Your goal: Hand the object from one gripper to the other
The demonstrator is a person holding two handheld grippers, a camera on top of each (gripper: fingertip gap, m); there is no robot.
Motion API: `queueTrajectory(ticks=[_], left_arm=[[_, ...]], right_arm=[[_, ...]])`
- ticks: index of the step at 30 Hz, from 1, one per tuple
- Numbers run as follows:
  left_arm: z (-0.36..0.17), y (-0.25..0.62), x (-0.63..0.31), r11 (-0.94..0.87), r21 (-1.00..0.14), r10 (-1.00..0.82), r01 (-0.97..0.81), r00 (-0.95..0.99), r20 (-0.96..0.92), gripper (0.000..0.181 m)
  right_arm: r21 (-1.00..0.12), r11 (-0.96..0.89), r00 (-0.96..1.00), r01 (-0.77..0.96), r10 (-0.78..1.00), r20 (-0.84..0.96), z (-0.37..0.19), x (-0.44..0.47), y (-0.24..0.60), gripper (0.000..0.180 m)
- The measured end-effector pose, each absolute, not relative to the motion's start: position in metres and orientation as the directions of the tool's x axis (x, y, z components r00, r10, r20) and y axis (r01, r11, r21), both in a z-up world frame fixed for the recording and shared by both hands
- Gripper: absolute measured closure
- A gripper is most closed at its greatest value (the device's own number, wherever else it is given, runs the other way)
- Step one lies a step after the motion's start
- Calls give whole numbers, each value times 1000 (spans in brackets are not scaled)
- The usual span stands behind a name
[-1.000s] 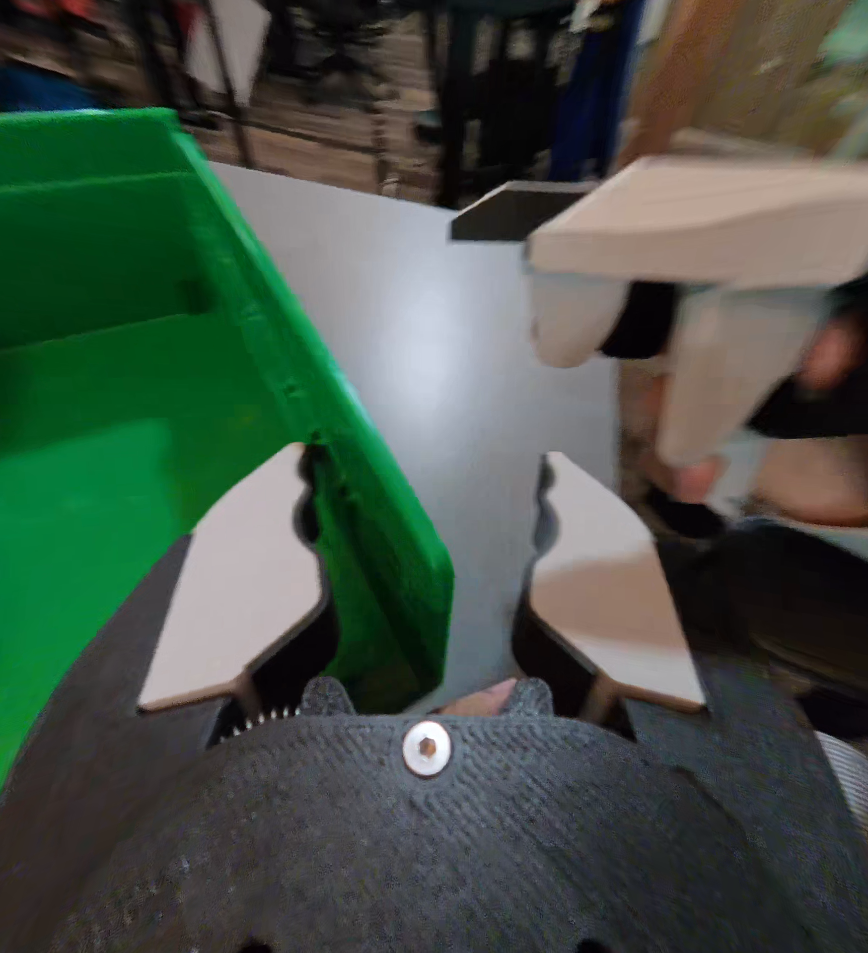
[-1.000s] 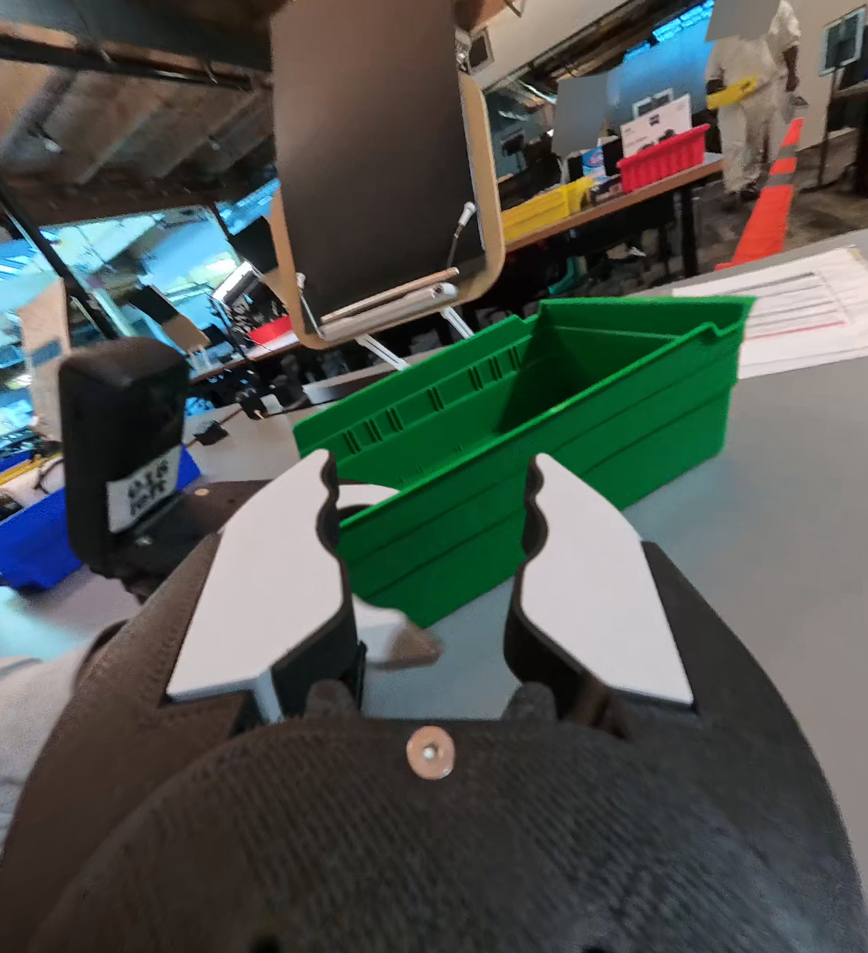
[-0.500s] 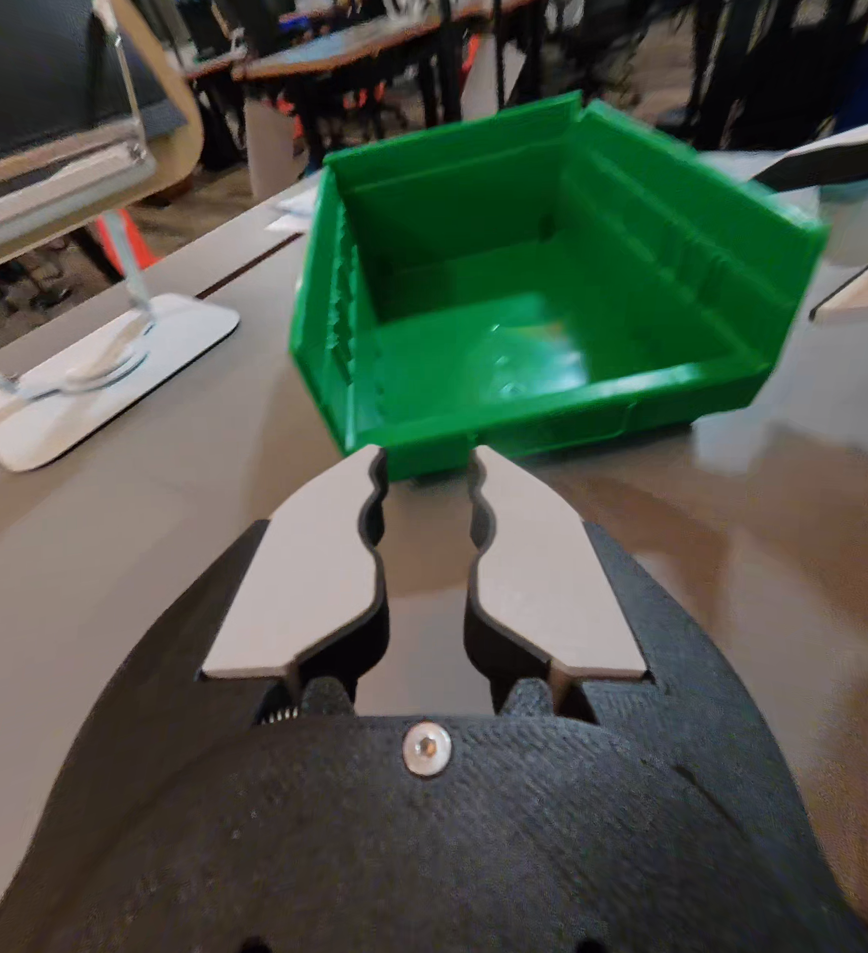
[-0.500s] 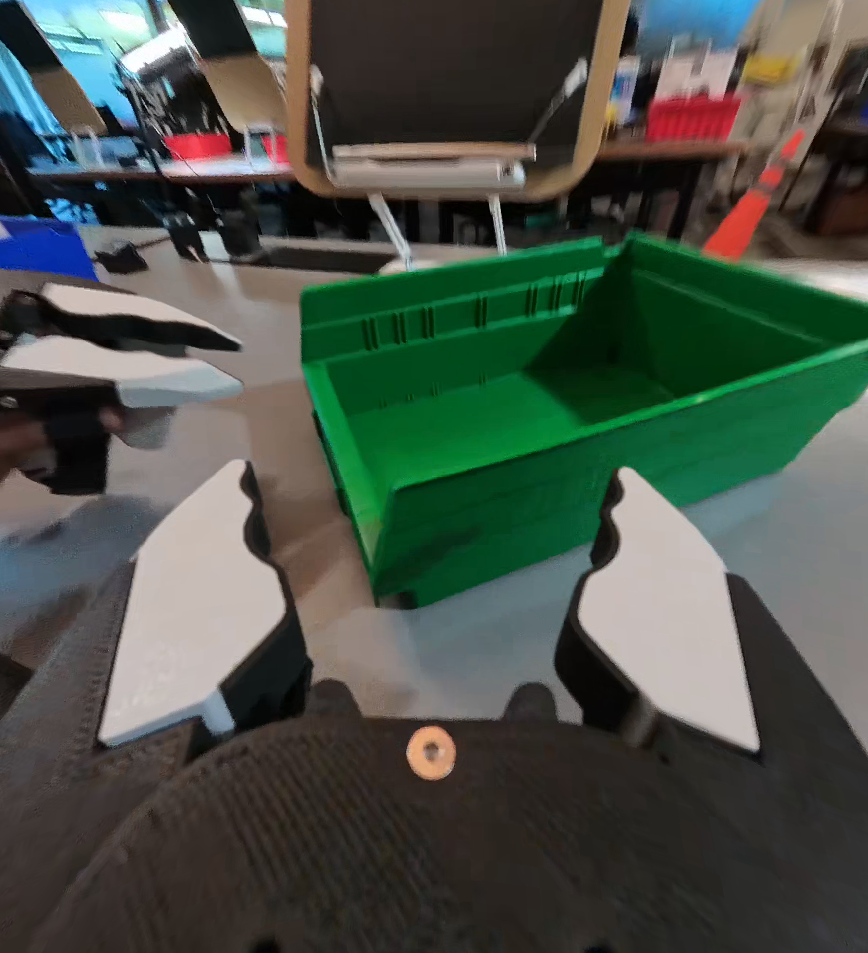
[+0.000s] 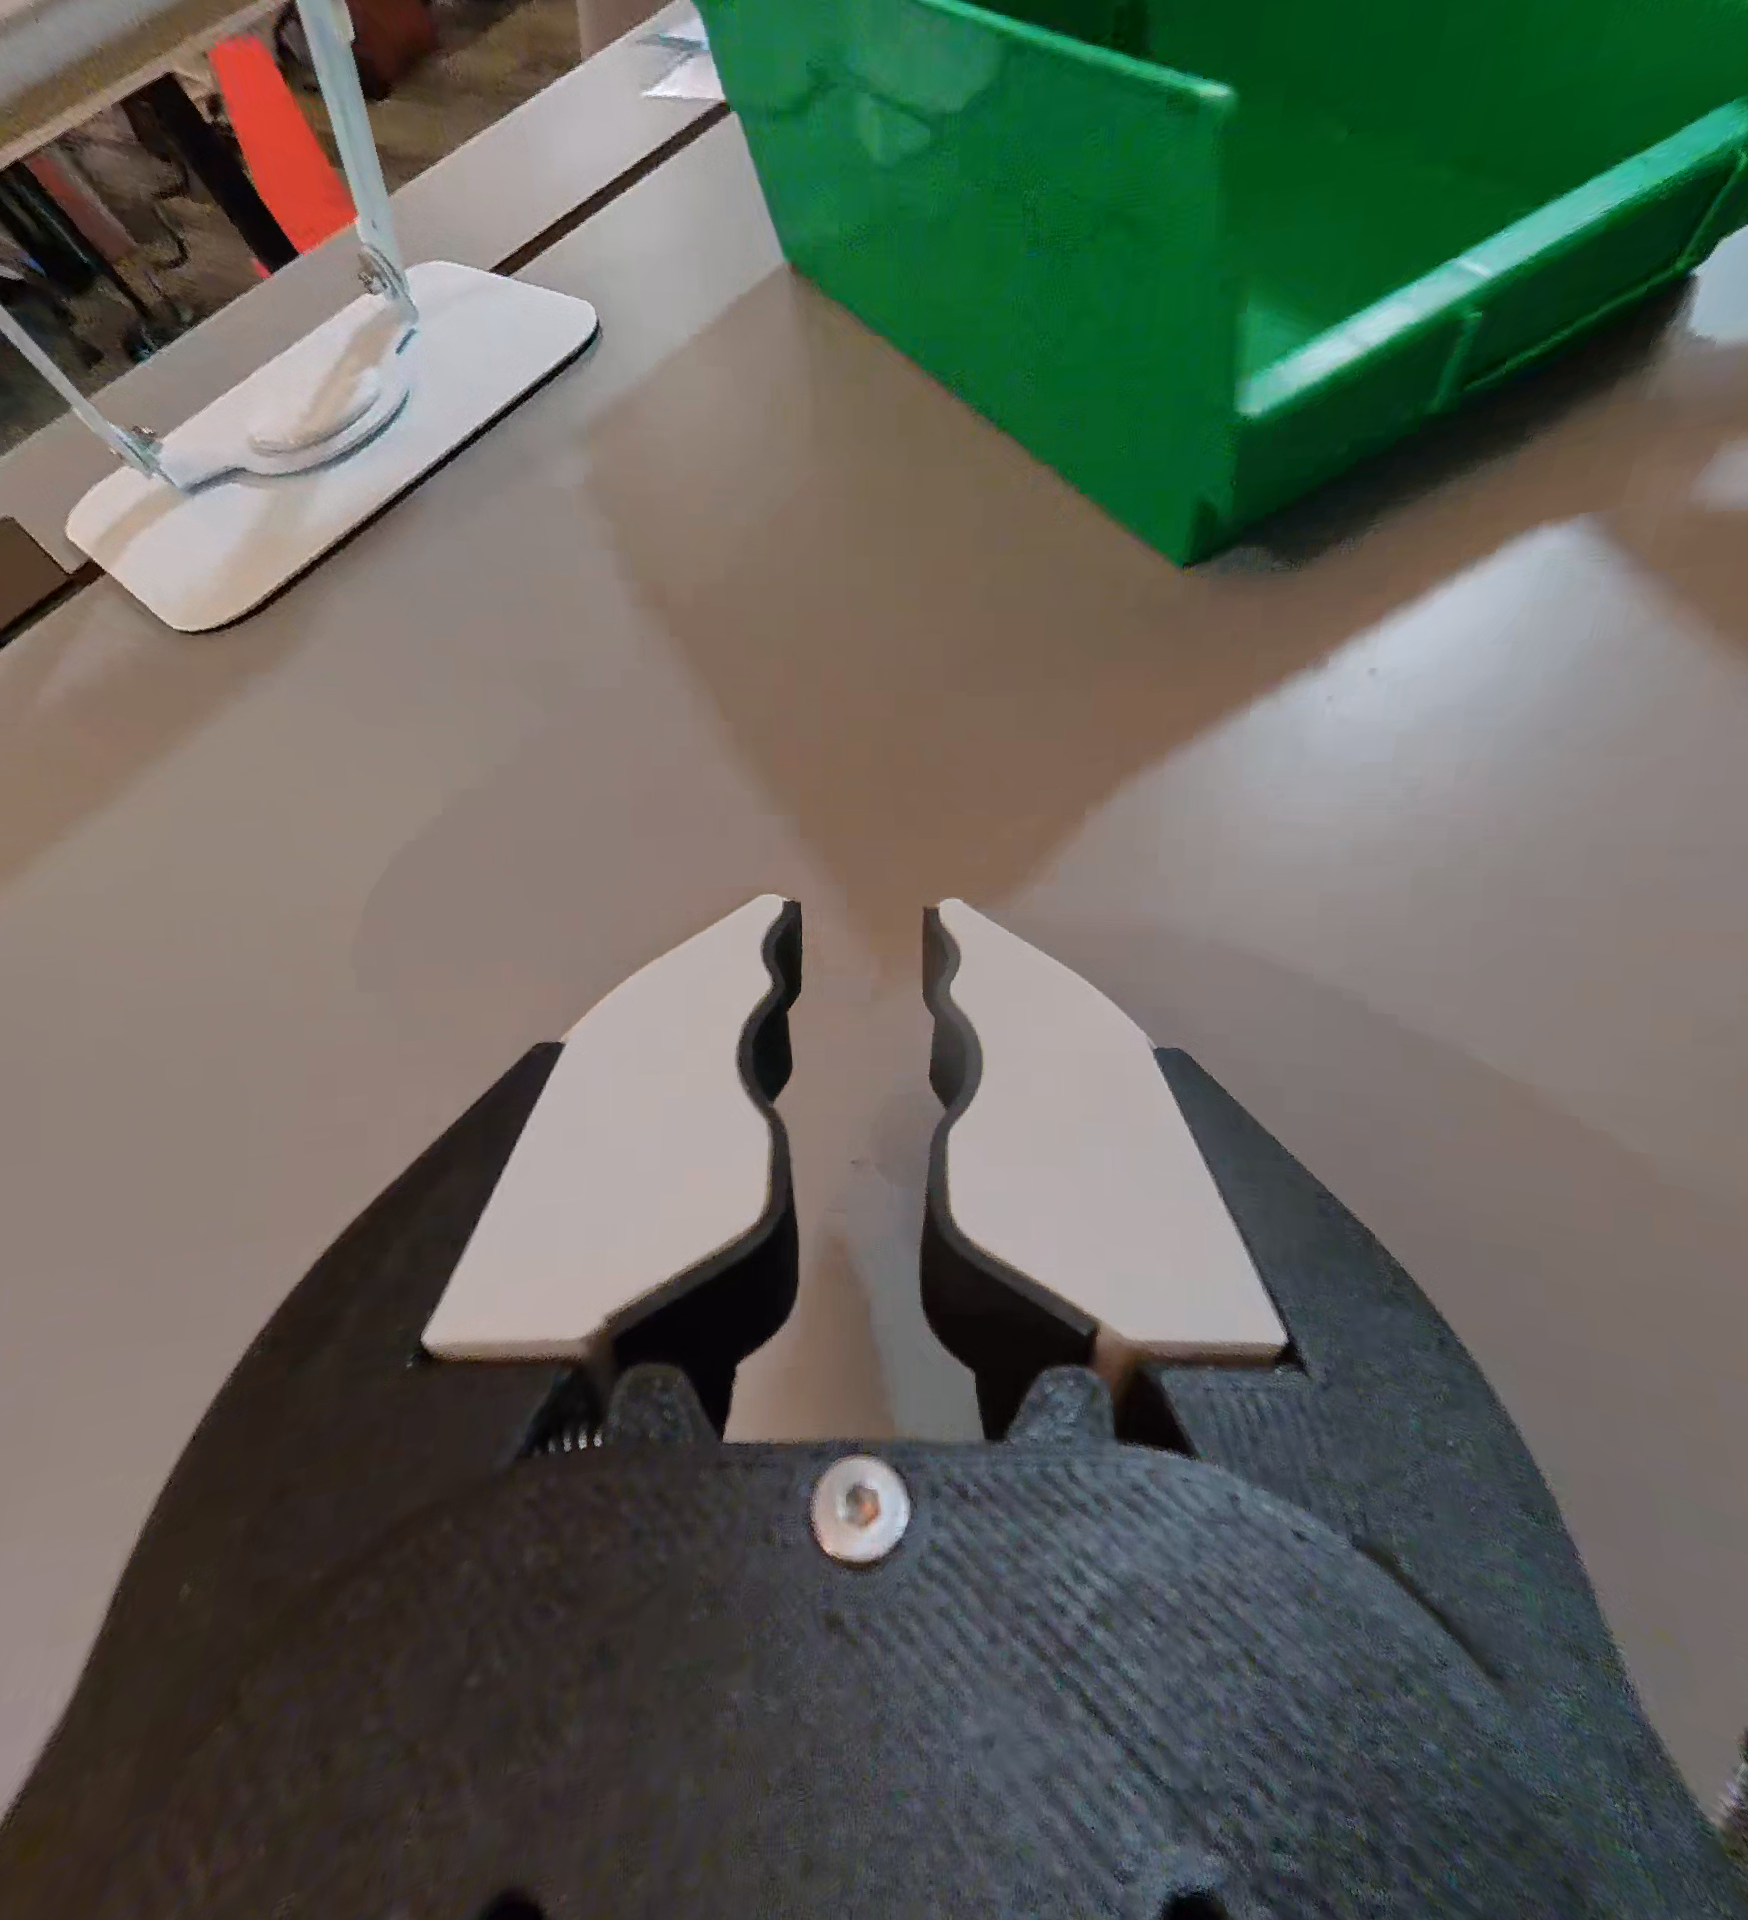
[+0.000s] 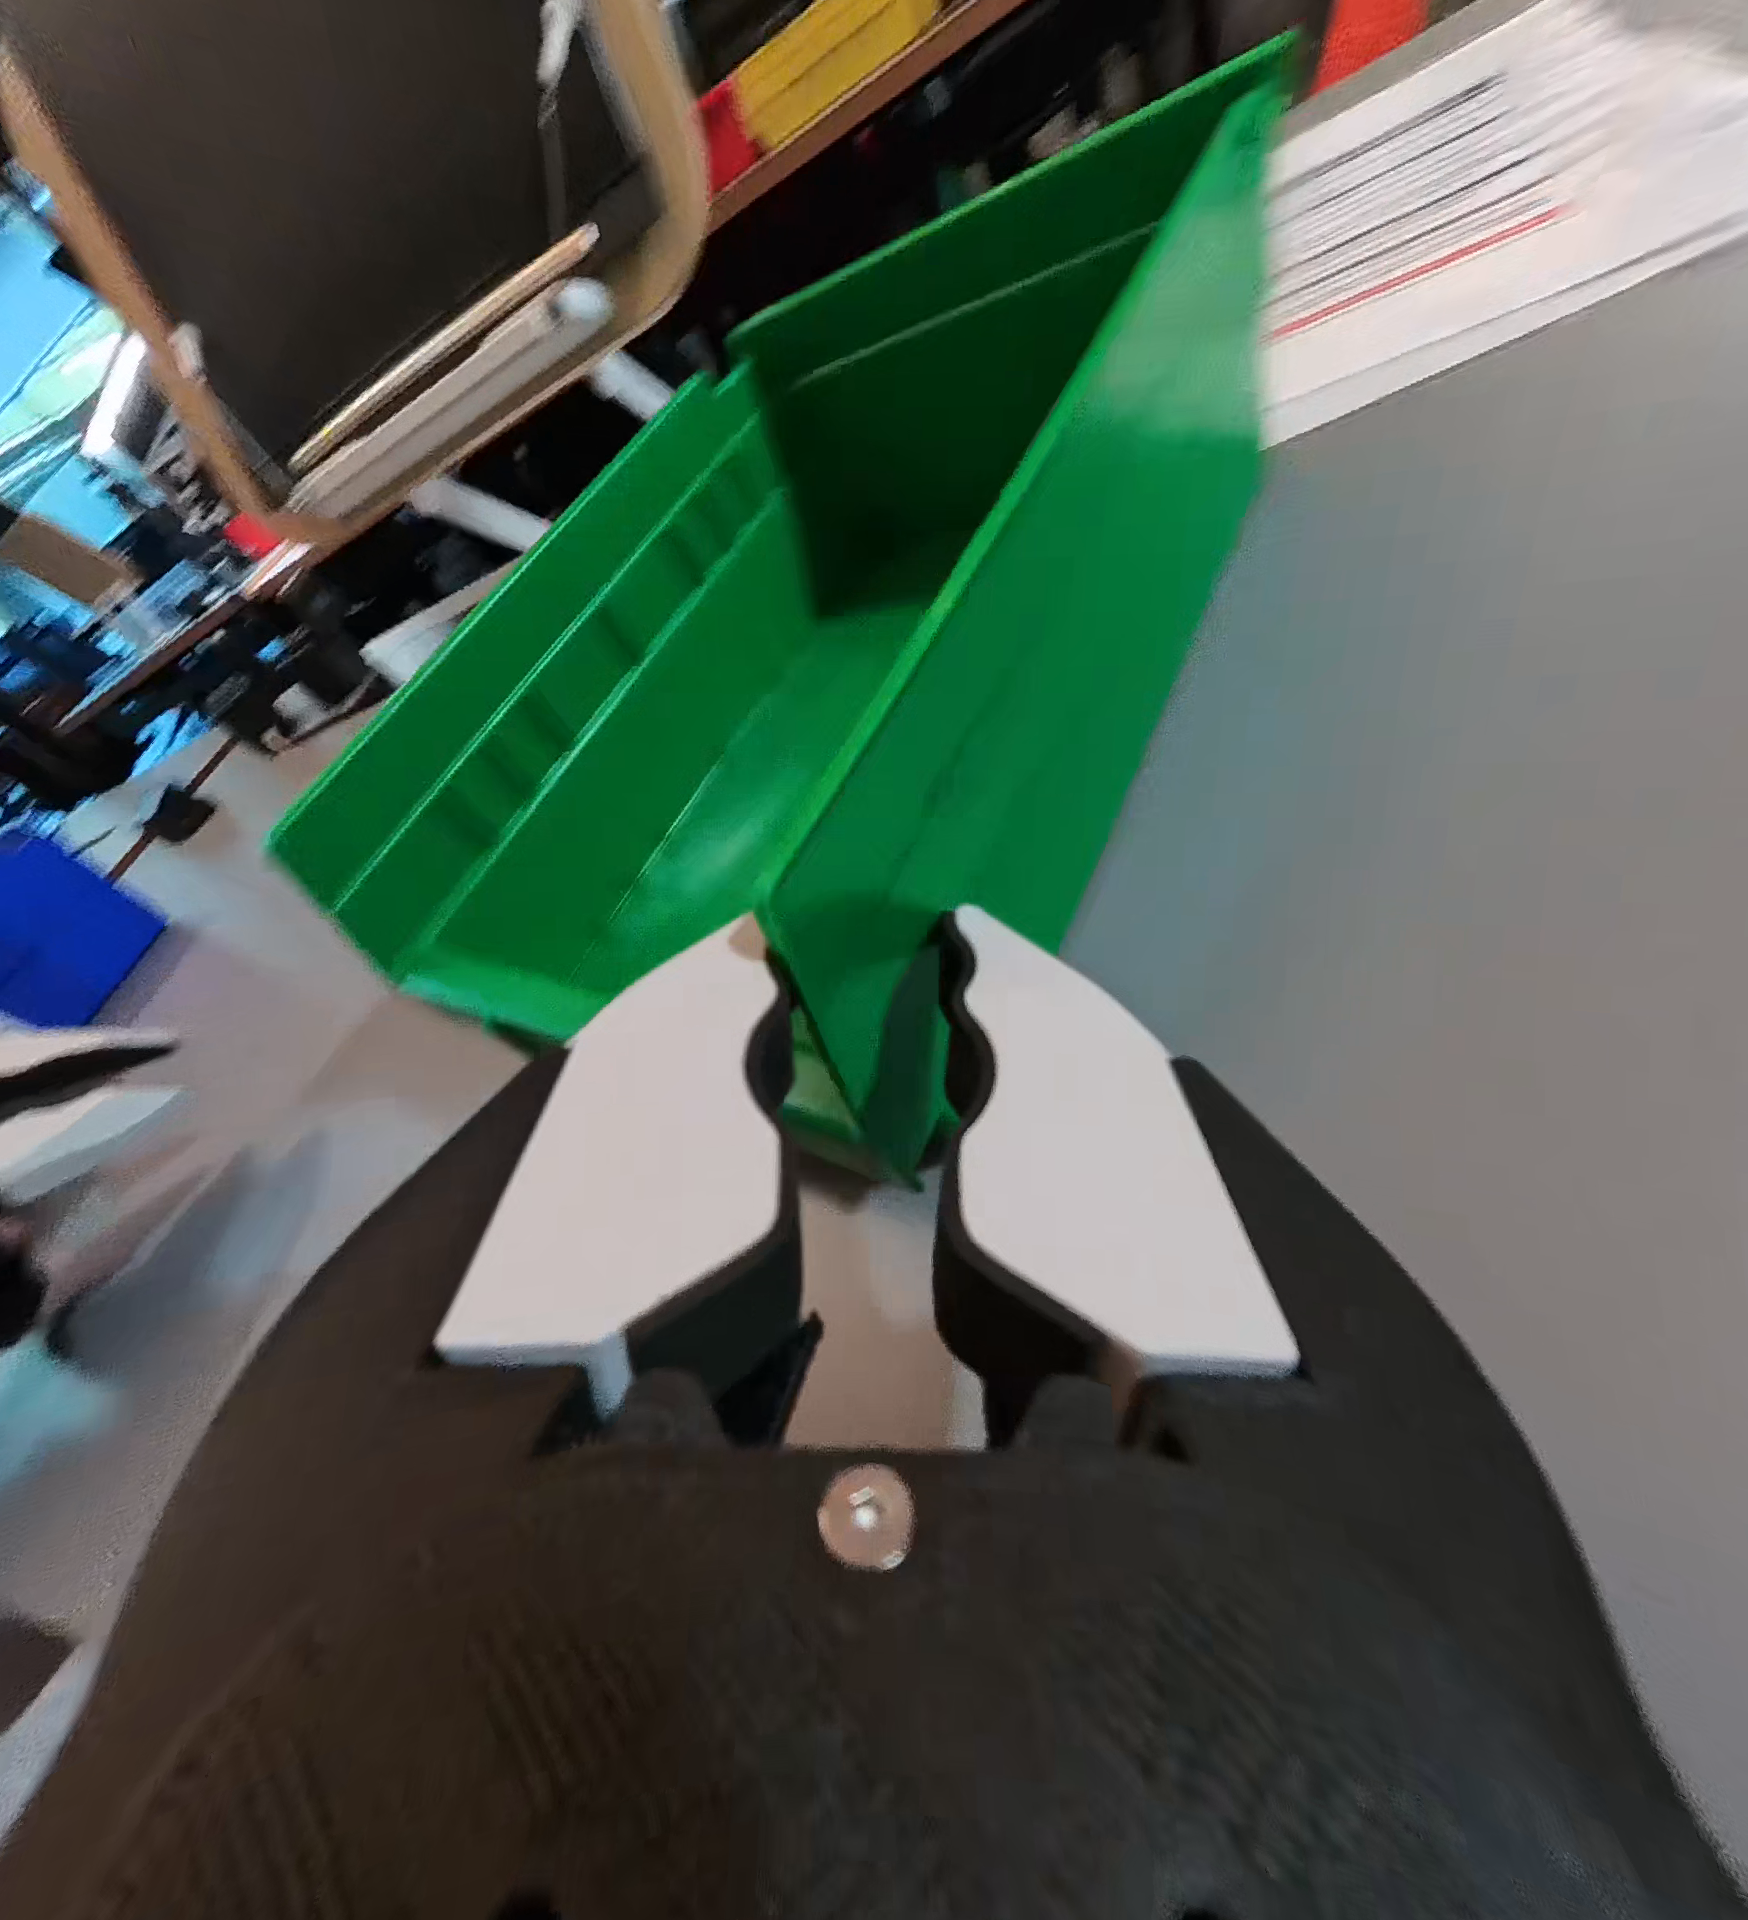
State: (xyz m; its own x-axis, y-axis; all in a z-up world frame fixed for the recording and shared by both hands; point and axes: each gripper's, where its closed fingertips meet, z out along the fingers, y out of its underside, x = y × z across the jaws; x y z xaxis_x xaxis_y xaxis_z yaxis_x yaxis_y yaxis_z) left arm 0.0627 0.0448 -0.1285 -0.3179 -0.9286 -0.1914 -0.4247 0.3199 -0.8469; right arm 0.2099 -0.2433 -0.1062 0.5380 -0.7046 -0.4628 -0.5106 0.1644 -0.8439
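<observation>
The green plastic bin [image 5: 1057, 260] stands on the grey table at the top right of the left wrist view, and it looks empty. My left gripper [image 5: 862, 914] hovers over bare table, well short of the bin. Its jaws are nearly closed, with a narrow gap and nothing between them. In the right wrist view the near corner wall of the bin [image 6: 641, 727] sits between the fingers of my right gripper [image 6: 854, 935], which is closed on it. The left gripper [image 6: 18, 1081] shows blurred at the left edge of that view.
A white tablet stand base [image 5: 330, 416] sits on the table left of the bin, with the tablet [image 6: 330, 208] held above it. Printed sheets [image 6: 1472, 156] lie beyond the bin on the right. A blue bin [image 6: 18, 935] is at the far left.
My left gripper let go of the bin wall, backed away and closed to a narrow gap. My right gripper came up to the bin's near corner and closed from wide open onto it.
</observation>
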Motion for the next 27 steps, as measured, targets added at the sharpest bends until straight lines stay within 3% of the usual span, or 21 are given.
queueTrajectory(ticks=[8,22,23,25,27], left_arm=[[-97,45,58,186,-929,-948,-321,-307,-84,161],[-101,50,78,127,-932,-947,-340,-321,-12,163],[-102,50,79,130,-931,-947,-341,-322,-14,163],[-103,52,81,133,-930,-948,-342,-319,-18,163],[-105,54,82,125,-928,-949,-350,-316,-8,163]], right_arm=[[-868,240,382,-434,-824,-418,-101,250,-331,172],[-895,200,369,-398,-859,-356,-103,262,-380,171],[-900,213,352,-380,-866,-354,-99,261,-385,168],[-929,274,335,-247,-876,-347,-72,259,-398,134],[-930,355,366,-89,-857,-362,-36,246,-406,126]])
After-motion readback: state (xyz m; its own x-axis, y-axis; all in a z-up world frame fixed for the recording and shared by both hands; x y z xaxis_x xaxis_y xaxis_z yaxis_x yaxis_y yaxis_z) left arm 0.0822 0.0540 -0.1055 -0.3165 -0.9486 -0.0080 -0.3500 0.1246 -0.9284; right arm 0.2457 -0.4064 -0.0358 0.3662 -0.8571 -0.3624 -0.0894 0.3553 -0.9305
